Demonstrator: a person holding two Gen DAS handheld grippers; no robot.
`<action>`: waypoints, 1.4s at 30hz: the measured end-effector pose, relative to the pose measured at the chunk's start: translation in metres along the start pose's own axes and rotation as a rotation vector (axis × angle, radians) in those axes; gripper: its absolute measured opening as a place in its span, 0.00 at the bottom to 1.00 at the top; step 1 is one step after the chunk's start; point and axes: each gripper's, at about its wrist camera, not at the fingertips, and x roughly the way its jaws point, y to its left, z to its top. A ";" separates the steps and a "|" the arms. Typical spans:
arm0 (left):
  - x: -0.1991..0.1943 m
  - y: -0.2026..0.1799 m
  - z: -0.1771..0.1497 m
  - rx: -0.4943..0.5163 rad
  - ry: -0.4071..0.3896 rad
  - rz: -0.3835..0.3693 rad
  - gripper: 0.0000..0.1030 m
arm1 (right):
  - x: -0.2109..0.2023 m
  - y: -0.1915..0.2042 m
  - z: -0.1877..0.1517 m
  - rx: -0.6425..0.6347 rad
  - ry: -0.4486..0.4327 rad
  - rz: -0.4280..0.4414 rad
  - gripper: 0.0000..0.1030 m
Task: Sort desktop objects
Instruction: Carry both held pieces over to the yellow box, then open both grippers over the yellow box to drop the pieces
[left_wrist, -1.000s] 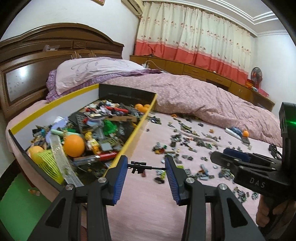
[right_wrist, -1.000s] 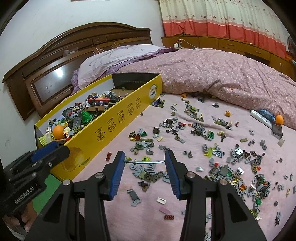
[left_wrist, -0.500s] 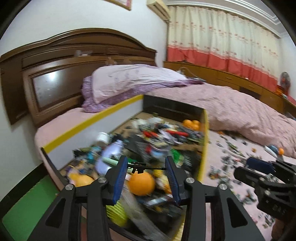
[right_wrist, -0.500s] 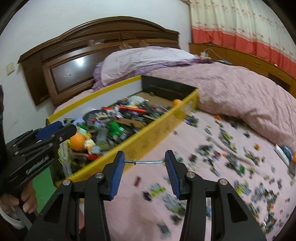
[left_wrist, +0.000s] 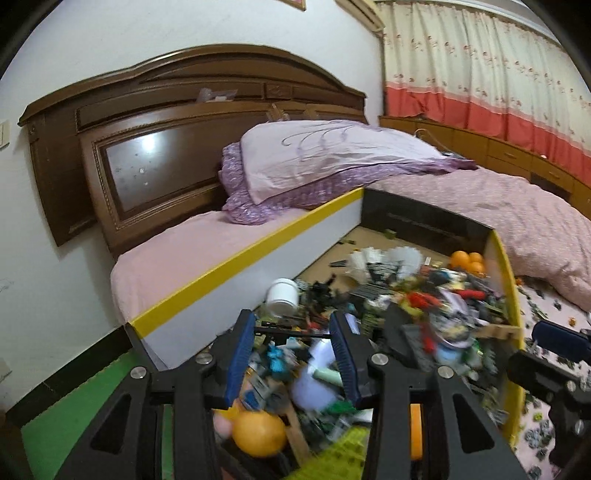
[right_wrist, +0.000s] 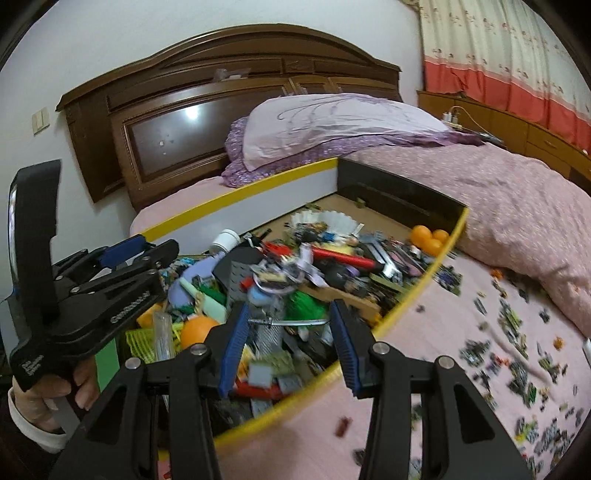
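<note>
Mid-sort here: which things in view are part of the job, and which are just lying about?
Job:
left gripper holding toy rifle
right gripper holding toy sword
yellow box
scattered bricks

Lying about:
pillow
headboard
curtain

Open air above the yellow-rimmed box (right_wrist: 413, 291): nothing overhead, approach from above free. Inside, toy clutter (right_wrist: 303, 273) fills the near and middle part; bare cardboard floor (left_wrist: 373, 240) shows only at the far end, upper centre of frame. Oranges (right_wrist: 428, 238) occupy the far right corner. My left claw (right_wrist: 122, 254) crowds the left side of the right view. Lower right, bed sheet (right_wrist: 413, 369) is passable but strewn with small bricks (right_wrist: 517, 365). Pillow (left_wrist: 332, 155) and headboard (left_wrist: 155, 147) block beyond.
</note>
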 end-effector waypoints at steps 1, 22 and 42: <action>0.004 0.002 0.001 -0.006 0.005 0.003 0.41 | 0.004 0.003 0.002 -0.005 0.001 0.001 0.44; 0.027 0.011 0.004 -0.017 0.040 0.042 0.51 | 0.036 0.024 0.012 -0.027 0.010 0.032 0.51; -0.017 -0.010 -0.001 -0.008 0.013 -0.004 0.53 | -0.003 0.015 -0.001 0.002 -0.017 0.036 0.52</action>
